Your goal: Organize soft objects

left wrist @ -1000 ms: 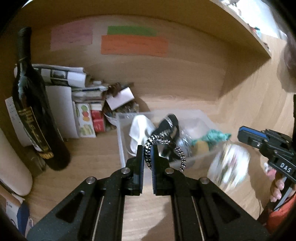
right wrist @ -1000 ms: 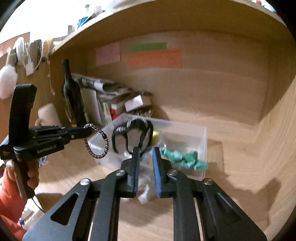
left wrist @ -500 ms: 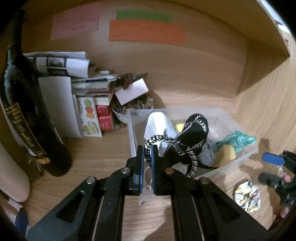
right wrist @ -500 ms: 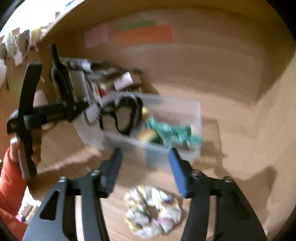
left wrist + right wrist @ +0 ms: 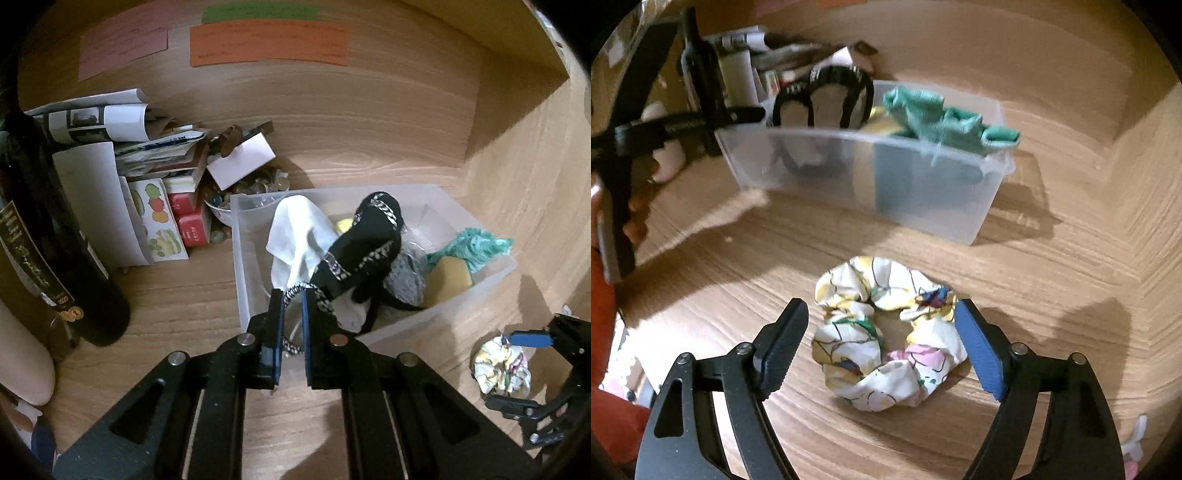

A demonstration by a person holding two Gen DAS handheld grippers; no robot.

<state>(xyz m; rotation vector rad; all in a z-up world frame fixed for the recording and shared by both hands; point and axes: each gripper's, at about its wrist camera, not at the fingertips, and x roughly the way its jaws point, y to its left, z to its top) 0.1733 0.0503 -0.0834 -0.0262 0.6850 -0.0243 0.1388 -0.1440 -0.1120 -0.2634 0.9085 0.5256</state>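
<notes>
Scrunchie (image 5: 886,336) is what I am after: it lies flat on the wooden table (image 5: 1052,295), in front of the bin (image 5: 923,184) and apart from it.

Going from big to small, the table runs back to a wooden wall carrying an orange label (image 5: 269,43), a green one (image 5: 260,13) and a pink one (image 5: 123,50). A dark bottle (image 5: 48,236) stands at the left, beside a heap of papers (image 5: 122,147).

The clear bin sits at mid-table and holds a white cloth (image 5: 299,236), a black strap with a chain trim (image 5: 365,240), a yellow sponge (image 5: 448,275) and a teal cloth (image 5: 476,247) that hangs over its far right rim.

My right claw (image 5: 881,334) hangs low over the table with its jaws wide, one on each side of the scrunchie; the blue pad seems to brush the cloth's edge, though I cannot be sure it touches.

My left claw (image 5: 292,295) is at the bin's near left corner, jaws drawn narrow and pinching a black-and-white cord (image 5: 291,291), which loops down between them.
</notes>
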